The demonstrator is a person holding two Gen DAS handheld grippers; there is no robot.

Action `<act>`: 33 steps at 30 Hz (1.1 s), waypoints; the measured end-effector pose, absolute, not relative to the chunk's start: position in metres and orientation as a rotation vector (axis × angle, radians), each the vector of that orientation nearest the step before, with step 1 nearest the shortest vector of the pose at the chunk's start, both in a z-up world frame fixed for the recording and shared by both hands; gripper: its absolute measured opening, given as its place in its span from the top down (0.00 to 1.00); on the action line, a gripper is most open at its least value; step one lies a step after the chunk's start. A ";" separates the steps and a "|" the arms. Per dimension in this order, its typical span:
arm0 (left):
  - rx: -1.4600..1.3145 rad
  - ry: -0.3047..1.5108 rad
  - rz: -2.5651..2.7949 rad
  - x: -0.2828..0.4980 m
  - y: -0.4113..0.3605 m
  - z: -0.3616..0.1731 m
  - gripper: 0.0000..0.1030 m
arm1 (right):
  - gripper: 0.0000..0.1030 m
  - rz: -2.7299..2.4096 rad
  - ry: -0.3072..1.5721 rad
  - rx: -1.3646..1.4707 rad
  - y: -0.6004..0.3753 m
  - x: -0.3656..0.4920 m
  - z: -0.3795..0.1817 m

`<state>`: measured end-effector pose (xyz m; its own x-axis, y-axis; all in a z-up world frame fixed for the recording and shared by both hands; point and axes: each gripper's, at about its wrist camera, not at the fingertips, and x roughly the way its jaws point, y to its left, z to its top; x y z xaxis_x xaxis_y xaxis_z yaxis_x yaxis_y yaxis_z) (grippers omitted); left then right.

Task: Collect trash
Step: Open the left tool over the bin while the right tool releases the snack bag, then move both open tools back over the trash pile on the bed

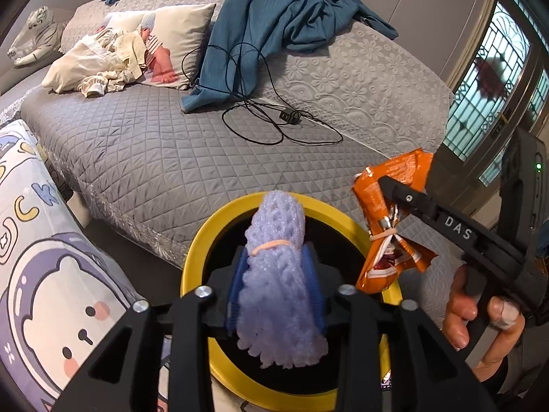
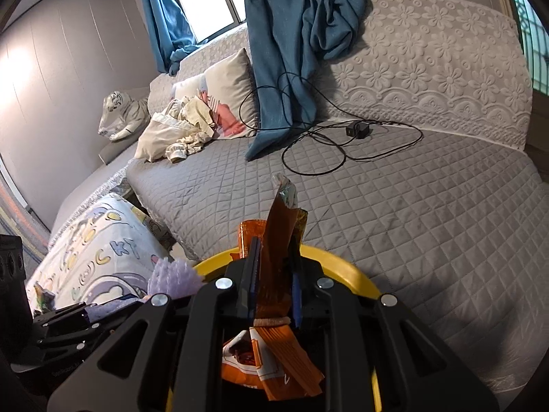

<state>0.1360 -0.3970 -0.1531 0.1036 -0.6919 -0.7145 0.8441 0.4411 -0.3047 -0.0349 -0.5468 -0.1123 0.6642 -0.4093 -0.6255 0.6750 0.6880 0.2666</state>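
My left jaws (image 1: 274, 267) are squeezing purple foam netting (image 1: 278, 285); my right jaws (image 2: 274, 285) are squeezing an orange snack bag (image 2: 274, 353). Both are hanging over the yellow bin (image 1: 192, 274). The bag could be catching the rim and falling outside.

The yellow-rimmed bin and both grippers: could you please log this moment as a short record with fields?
left gripper: shut on purple foam net, banded with a rubber band
right gripper: shut on orange snack wrapper, also rubber-banded
bin: yellow rim, dark inside, beside the bed
position: both items held above the bin opening, not yet released
bed: grey quilted cover; black charger cable and blue curtain lying on it
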 end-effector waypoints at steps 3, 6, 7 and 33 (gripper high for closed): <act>0.195 0.919 -1.128 0.135 -0.395 -0.155 0.43 | 0.64 -0.664 0.560 0.538 -0.551 -0.039 -0.113; 0.183 0.930 -1.123 0.137 -0.391 -0.156 0.42 | 0.64 -0.680 0.565 0.546 -0.553 -0.041 -0.112; 0.178 0.933 -1.123 0.138 -0.389 -0.155 0.42 | 0.64 -0.681 0.563 0.549 -0.553 -0.041 -0.111; -0.022 0.696 -0.733 0.212 -0.162 -0.057 0.41 | 0.64 -0.322 0.470 0.336 -0.405 0.062 -0.028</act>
